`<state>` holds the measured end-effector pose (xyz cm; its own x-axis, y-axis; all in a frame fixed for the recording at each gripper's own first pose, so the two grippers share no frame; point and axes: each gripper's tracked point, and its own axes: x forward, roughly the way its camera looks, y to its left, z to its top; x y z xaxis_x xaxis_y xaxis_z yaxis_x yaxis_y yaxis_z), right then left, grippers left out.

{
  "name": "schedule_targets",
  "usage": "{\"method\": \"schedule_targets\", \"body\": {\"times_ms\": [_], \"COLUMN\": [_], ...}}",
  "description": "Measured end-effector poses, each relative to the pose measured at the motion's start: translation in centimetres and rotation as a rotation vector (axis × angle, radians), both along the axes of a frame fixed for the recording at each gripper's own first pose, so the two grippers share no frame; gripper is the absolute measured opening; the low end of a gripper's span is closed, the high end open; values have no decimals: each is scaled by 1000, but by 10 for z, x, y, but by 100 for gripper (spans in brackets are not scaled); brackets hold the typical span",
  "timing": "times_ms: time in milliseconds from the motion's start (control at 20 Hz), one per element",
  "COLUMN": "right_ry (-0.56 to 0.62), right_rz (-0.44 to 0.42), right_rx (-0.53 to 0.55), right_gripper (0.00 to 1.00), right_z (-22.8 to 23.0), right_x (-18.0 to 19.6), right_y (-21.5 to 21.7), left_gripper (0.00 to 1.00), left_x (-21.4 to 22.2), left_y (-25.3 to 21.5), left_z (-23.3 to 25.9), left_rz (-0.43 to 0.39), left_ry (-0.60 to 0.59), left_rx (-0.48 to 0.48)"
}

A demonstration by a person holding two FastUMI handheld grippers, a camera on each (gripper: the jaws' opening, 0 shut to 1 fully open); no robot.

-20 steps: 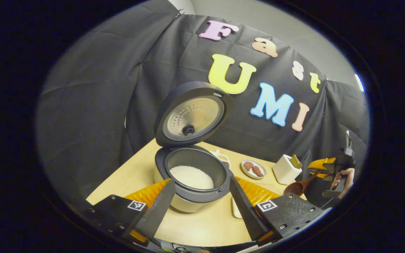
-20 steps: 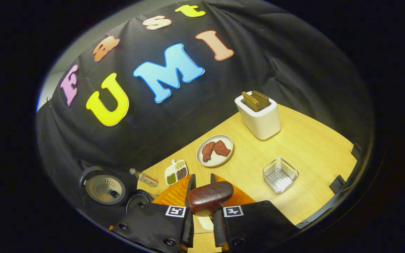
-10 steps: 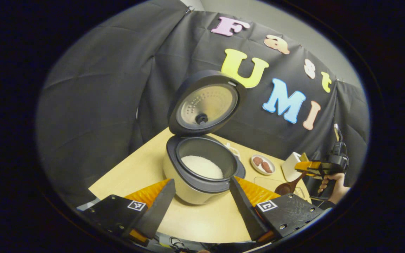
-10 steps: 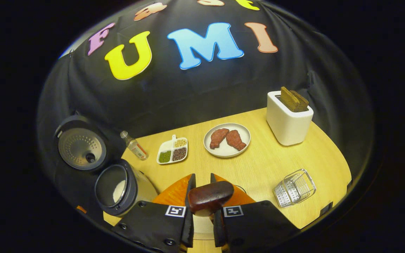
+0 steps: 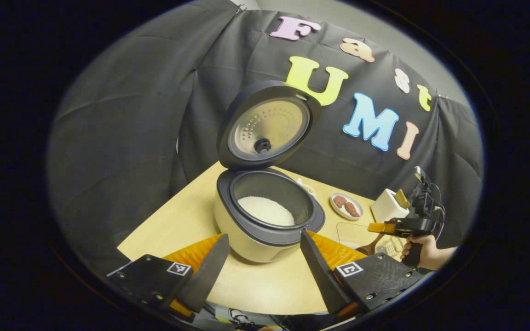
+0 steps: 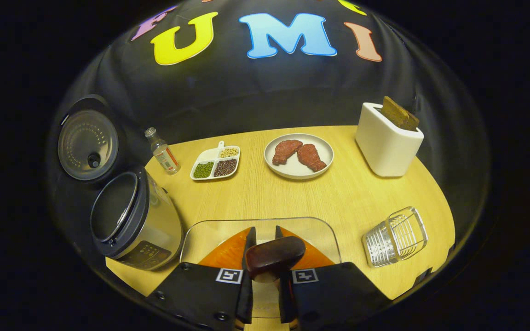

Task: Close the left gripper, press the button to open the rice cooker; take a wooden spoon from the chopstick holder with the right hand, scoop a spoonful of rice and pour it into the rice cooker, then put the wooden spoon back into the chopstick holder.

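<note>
Rice cooker point(image 5: 265, 220) is seen at table centre-left w/ lid point(image 5: 267, 126) swung up and open; white rice point(image 5: 266, 210) is visible inside the pot. Left gripper point(image 5: 260, 262) is held just in front of the cooker, fingers spread wide apart, nothing between them.

In the right gripper view, the right gripper point(image 6: 265, 257) is clamped on the wooden spoon point(image 6: 275, 255), both fingers pressed on the handle, dark bowl end jutting fwd just above a clear glass container point(image 6: 329, 234) at the near table edge. Whether the spoon carries rice can't be told. In the left gripper view the same gripper is seen far right, held by a hand point(image 5: 423, 255).

Chopstick holder point(image 6: 387, 145), white, is stood at the back right of the table point(image 6: 256, 193), wooden pieces poking out the top, well apart from the spoon. Plate point(image 6: 298, 171) w/ two reddish meat pieces is set between the holder and a divided dish point(image 6: 214, 164) of grains. Small bottle point(image 6: 163, 151) is stood beside the cooker. Ribbed clear basket point(image 6: 396, 236) is lying tilted at the right edge.
</note>
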<state>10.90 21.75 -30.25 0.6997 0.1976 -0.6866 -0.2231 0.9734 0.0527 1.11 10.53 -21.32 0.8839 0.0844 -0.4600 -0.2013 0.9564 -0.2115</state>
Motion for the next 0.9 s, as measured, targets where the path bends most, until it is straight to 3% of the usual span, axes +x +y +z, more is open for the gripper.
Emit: {"method": "schedule_targets", "body": {"times_ms": [250, 300, 450, 650, 700, 850, 900], "right_ry": [96, 121, 197, 225, 239, 300, 312], "right_rz": [-36, -55, -119, -127, -133, -193, -224], "right_rx": [142, 180, 278, 297, 312, 420, 448], "right_gripper": [25, 22, 25, 21, 24, 22, 25], "right_z": [-7, -7, -12, -13, -14, -10, -7], "right_x": [-12, -13, -14, -13, -14, -16, -13], "right_y": [28, 33, 49, 61, 63, 71, 69], "left_gripper": [98, 98, 98, 98, 98, 98, 98], "left_x": [-9, -12, -16, -21, -23, -24, -24], "left_y": [3, 3, 4, 12, 14, 14, 13], "left_z": [-9, -11, -14, -10, -9, -6, -7], "left_rz": [11, 15, 27, 45, 47, 45, 44], "left_ry": [16, 19, 24, 15, 12, 6, 7], "left_rx": [-7, -14, -22, -9, -6, -6, -5]}}
